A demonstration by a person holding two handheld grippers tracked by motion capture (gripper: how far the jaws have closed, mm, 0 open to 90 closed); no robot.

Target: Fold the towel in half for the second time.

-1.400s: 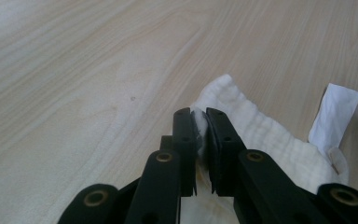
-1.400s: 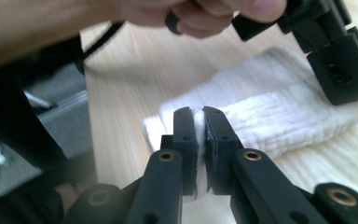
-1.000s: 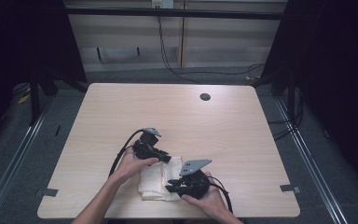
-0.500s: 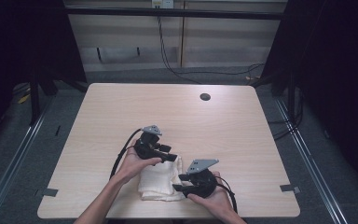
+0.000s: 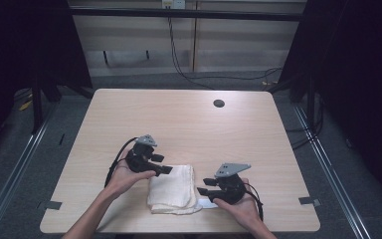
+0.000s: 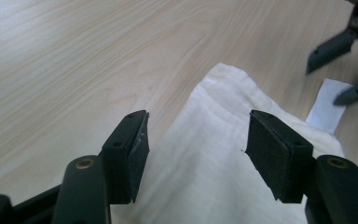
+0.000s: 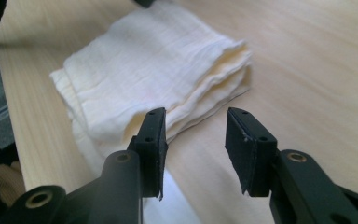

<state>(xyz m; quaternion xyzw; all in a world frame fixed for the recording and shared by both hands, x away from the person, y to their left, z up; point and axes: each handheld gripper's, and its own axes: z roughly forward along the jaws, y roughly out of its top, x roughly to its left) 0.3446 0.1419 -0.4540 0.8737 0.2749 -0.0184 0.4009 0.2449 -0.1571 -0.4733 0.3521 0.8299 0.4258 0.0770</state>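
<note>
A folded cream cloth (image 5: 171, 188) lies flat near the table's front edge. My left gripper (image 5: 165, 165) hovers at the cloth's upper left corner, its jaws pointing right. In the left gripper view the cloth (image 6: 223, 158) lies below the open left gripper (image 6: 198, 128), whose jaws have just been opening with nothing pinched. My right gripper (image 5: 204, 186) sits just right of the cloth, pointing left. In the right gripper view the right gripper (image 7: 195, 126) stands open after opening, its pads short of the cloth's (image 7: 154, 70) layered edge.
A small white label (image 5: 208, 204) lies on the table by the cloth's right side, under the right gripper. The wooden table (image 5: 179, 124) has a dark round hole (image 5: 219, 103) at the back right. Cables run along the floor behind.
Both grippers have let go of the cloth and opened. The left one drew back up and to the left, the right one to the right. The cloth now lies folded between them.
</note>
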